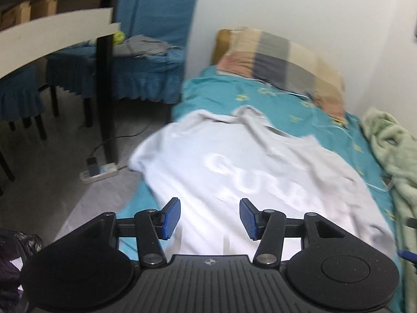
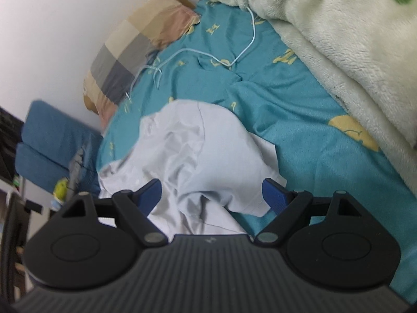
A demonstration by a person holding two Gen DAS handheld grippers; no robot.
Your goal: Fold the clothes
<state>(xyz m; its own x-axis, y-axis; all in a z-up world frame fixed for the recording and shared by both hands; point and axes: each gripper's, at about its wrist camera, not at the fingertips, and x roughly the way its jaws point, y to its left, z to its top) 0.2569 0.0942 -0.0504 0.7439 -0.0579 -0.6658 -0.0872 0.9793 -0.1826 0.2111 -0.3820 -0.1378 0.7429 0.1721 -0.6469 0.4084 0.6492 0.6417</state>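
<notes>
One white T-shirt (image 1: 250,172), thin and creased, with pale raised lettering, lies on the teal bedsheet (image 1: 216,91). Left gripper (image 1: 209,217): jaws parted, empty above the shirt. One checked pillow (image 1: 281,60) beyond the shirt. Right gripper (image 2: 212,195): jaws wide, unclenched over rumpled cloth. One fleecy blanket (image 2: 338,39) right.

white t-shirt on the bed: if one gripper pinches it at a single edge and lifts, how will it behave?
The t-shirt probably goes floppy: it already lies in soft wrinkles and folds. Likely light, since the thin cloth drapes flat over the bedsheet. It may drag or bunch rather than slide cleanly, cloth on cloth, so one pinch would leave most of it hanging.
</notes>
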